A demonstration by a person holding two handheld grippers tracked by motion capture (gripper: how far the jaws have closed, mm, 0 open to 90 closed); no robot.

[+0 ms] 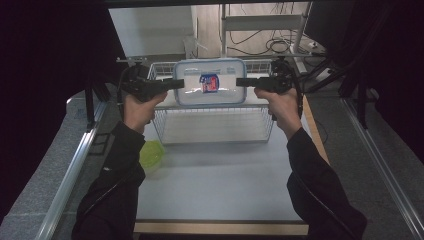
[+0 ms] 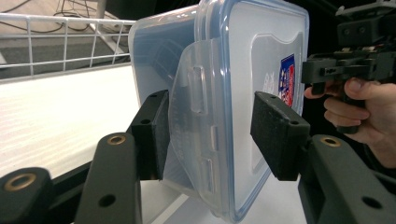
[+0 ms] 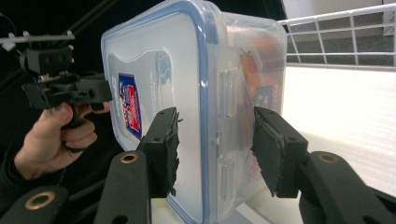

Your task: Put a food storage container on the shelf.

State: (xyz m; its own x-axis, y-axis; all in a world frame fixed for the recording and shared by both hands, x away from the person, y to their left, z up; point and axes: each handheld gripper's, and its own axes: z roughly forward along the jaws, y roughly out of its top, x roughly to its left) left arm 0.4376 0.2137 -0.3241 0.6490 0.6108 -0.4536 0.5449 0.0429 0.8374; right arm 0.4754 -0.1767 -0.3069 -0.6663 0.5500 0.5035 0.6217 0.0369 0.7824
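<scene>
Over the white tabletop's far edge, above the wire basket (image 1: 215, 125), left claw (image 1: 176, 83) and right claw (image 1: 243, 81) each clench an end of the lidded plastic container (image 1: 210, 82), which may slip if either grip loosens.

Both forearms reach fwd from near edge, dark sleeves, wrists level. Left hand-held gripper (image 1: 176, 83) points inward to the right; right hand-held gripper (image 1: 243, 81) points inward to the left. Each is part-closed, pads pressing. Hands wrap the grips, at the same height.
</scene>
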